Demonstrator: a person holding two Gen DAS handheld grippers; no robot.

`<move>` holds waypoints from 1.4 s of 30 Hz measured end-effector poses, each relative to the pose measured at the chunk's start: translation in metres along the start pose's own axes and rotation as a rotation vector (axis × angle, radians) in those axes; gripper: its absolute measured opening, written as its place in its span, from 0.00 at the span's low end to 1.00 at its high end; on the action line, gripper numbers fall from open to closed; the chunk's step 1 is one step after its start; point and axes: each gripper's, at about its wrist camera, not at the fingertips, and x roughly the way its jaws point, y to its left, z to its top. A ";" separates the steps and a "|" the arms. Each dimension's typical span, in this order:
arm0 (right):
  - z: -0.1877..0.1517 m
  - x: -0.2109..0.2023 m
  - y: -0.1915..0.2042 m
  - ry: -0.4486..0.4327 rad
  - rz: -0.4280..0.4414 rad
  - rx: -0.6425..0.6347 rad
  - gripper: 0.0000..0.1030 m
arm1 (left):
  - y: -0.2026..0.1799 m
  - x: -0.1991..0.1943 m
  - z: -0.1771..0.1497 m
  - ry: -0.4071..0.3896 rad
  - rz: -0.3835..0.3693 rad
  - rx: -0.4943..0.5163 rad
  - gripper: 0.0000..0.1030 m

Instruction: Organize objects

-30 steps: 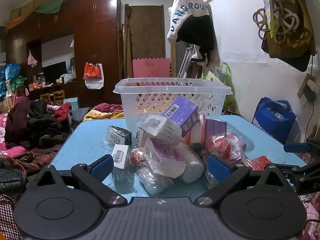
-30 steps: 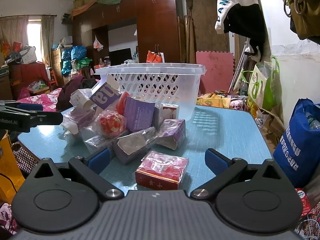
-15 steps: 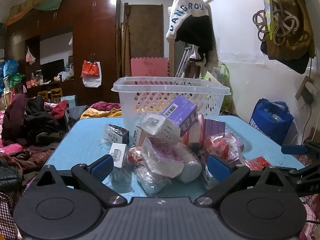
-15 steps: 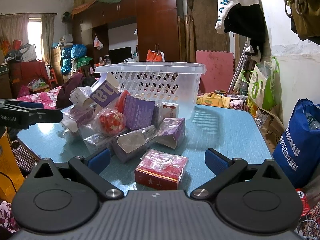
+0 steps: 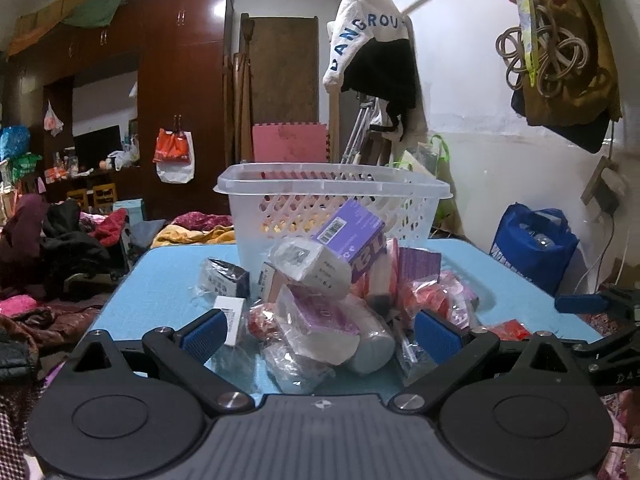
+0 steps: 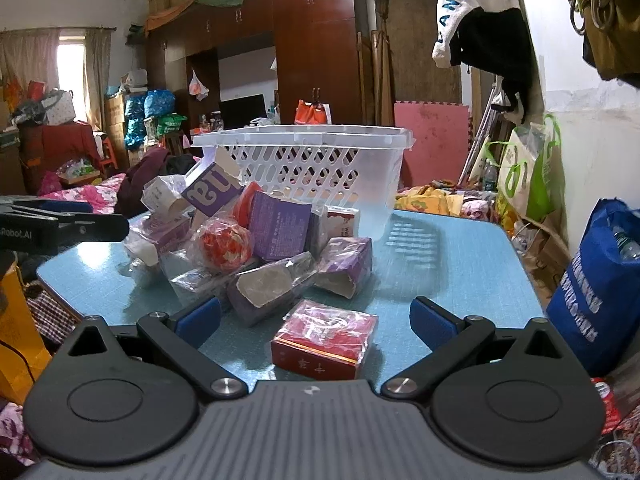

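Observation:
A pile of wrapped boxes and packets [image 5: 320, 300] lies on a blue table [image 5: 168, 276] in front of a white lattice basket [image 5: 332, 200]. My left gripper [image 5: 320, 334] is open and empty, its fingers either side of the pile's near edge. In the right wrist view the same pile [image 6: 260, 248] and basket [image 6: 312, 168] show. A red wrapped box [image 6: 324, 340] lies nearest. My right gripper [image 6: 316, 318] is open and empty, just short of that red box. The other gripper shows at the left edge [image 6: 60, 228].
A purple box [image 5: 348, 232] leans on top of the pile against the basket. A blue bag [image 6: 600, 288] stands right of the table. Clothes and bags hang on the right wall [image 5: 376, 64]. Heaps of clothes [image 5: 52, 248] lie left of the table.
The left gripper has shifted slightly, and the basket and pile sit a little lower and more central in its view. The right view is almost unchanged.

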 end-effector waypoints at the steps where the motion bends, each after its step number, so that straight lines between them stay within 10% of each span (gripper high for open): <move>1: 0.000 0.000 -0.001 -0.002 0.011 0.005 1.00 | 0.000 0.001 0.000 0.006 -0.008 0.001 0.98; 9: -0.004 -0.007 -0.016 -0.171 -0.054 0.116 1.00 | 0.002 0.014 0.006 0.002 0.065 -0.003 1.00; 29: -0.017 0.011 -0.005 -0.043 -0.002 0.007 1.00 | 0.069 0.003 0.000 -0.128 0.142 -0.118 1.00; 42: -0.039 0.026 -0.006 -0.032 0.009 -0.017 0.92 | 0.071 0.055 -0.019 0.016 0.159 -0.025 0.69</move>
